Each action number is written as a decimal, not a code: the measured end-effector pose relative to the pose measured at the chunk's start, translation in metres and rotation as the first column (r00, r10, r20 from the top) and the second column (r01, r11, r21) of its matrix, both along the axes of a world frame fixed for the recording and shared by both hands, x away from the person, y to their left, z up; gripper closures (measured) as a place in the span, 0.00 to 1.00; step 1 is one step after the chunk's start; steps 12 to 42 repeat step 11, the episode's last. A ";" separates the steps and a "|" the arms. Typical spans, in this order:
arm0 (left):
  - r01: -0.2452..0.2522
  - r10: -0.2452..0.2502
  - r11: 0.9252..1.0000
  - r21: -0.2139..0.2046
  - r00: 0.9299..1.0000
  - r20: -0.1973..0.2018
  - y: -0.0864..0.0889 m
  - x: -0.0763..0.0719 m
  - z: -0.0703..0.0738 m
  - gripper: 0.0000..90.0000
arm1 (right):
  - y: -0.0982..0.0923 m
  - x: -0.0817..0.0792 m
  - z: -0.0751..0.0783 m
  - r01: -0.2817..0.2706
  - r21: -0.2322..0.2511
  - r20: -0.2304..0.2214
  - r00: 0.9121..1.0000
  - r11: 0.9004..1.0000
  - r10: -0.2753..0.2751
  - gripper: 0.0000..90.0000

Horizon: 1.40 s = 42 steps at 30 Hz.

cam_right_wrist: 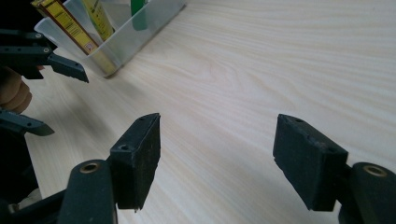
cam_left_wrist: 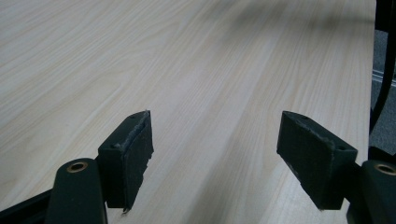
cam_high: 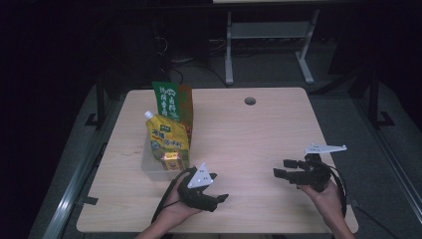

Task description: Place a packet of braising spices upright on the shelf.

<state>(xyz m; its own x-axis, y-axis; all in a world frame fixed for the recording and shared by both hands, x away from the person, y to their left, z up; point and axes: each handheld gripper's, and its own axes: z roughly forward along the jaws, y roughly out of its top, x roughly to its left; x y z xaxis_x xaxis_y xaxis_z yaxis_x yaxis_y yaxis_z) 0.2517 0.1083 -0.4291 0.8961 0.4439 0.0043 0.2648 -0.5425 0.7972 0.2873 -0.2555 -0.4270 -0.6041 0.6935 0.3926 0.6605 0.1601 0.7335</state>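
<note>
In the high view we see a clear plastic bin (cam_high: 155, 169) at the left of the table (cam_high: 259, 129), packed upright with a yellow spouted pouch (cam_high: 167, 137), a tall green bag (cam_high: 166, 99) behind it and a small orange-labelled packet (cam_high: 170, 158) at the near end. Our left gripper (cam_high: 214, 188) sits just near and right of the bin with its jaws spread and empty; our right gripper (cam_high: 280, 168) is well apart at the right, jaws pointing left, also spread and empty. We judge the pouch to be soft, fairly heavy with liquid and slick, so it should be pinched high, at the stiff neck under the white cap or along the sealed top edge, not on the bulging belly. In the left gripper view, the two pads (cam_left_wrist: 135, 149) stand wide over bare wood, nothing between them. In the right gripper view, the pads (cam_right_wrist: 140, 154) are likewise wide with only table between them; the bin (cam_right_wrist: 135, 37) shows at far left, thin-walled and probably light and prone to slide if a packet drags, and the left gripper (cam_right_wrist: 51, 91) is beside it.
</note>
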 end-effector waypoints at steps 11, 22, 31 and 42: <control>0.007 -0.007 1.000 0.003 1.000 -0.003 0.000 -0.002 -0.001 0.28 | -0.003 -0.025 -0.007 -0.003 -0.005 0.004 1.000 1.000 0.003 0.33; 0.007 -0.007 1.000 0.003 1.000 -0.003 0.000 -0.002 -0.001 0.28 | -0.003 -0.025 -0.007 -0.003 -0.005 0.004 1.000 1.000 0.003 0.33; 0.007 -0.007 1.000 0.003 1.000 -0.003 0.000 -0.002 -0.001 0.28 | -0.003 -0.025 -0.007 -0.003 -0.005 0.004 1.000 1.000 0.003 0.33; 0.007 -0.007 1.000 0.003 1.000 -0.003 0.000 -0.002 -0.001 0.28 | -0.003 -0.025 -0.007 -0.003 -0.005 0.004 1.000 1.000 0.003 0.33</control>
